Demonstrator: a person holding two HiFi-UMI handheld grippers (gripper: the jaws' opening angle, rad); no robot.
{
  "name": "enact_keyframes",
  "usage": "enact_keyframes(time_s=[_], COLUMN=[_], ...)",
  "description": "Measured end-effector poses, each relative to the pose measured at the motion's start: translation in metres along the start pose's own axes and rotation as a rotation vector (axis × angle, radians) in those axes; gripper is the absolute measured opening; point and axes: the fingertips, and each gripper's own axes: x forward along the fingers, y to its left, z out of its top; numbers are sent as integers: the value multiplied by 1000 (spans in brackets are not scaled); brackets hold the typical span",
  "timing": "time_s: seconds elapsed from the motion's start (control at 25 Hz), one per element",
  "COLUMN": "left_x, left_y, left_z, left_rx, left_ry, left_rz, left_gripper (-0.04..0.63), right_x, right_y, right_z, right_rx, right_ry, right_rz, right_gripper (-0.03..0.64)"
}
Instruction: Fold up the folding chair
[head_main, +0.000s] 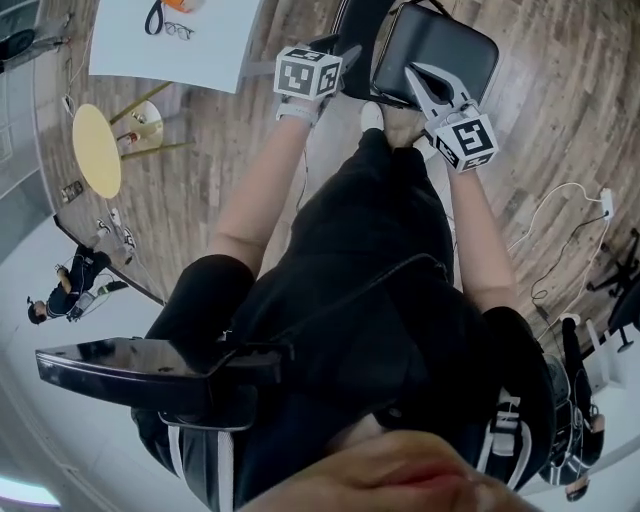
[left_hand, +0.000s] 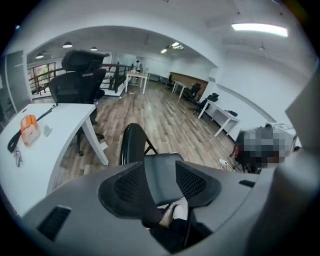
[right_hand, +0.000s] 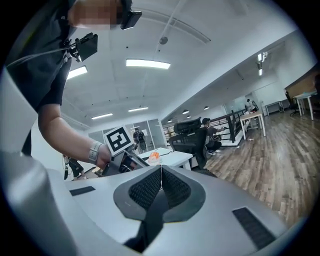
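Note:
The black folding chair stands unfolded on the wood floor in front of my feet. Its padded seat (head_main: 435, 55) lies flat, with the backrest (head_main: 360, 30) to its left. My left gripper (head_main: 343, 57) hangs by the backrest with its jaws apart. In the left gripper view the seat (left_hand: 160, 182) shows in the gap between the pads, and the curved backrest (left_hand: 132, 145) rises behind it. I cannot tell whether the pads touch the seat. My right gripper (head_main: 414, 74) points over the seat's near edge. Its pads (right_hand: 150, 187) meet with nothing between them.
A white desk (head_main: 170, 45) with glasses and an orange object stands at the left, with a round yellow table (head_main: 97, 150) nearer me. A white cable (head_main: 560, 205) trails on the floor at the right. Black office chairs (left_hand: 75, 80) stand behind the desk.

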Motion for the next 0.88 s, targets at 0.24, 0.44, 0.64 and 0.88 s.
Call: enact_keyframes(time_s=[0.24, 0.44, 0.64, 0.88], left_x=[-9, -5, 21, 64], left_y=[37, 63, 77, 93], left_z=[-22, -44, -43, -48], left_rx=[-81, -111, -99, -103], left_ry=[64, 120, 183, 258], left_rz=[79, 79, 83, 81], left_gripper=[239, 250, 250, 250], right_x=[-16, -30, -49, -70], right_y=[7, -11, -70, -140], right_z=[-36, -85, -150, -221], right_rx=[53, 110, 216, 349], right_ry=[17, 43, 88, 151], right_rz=[-65, -126, -175, -186], right_gripper=[9, 9, 9, 11])
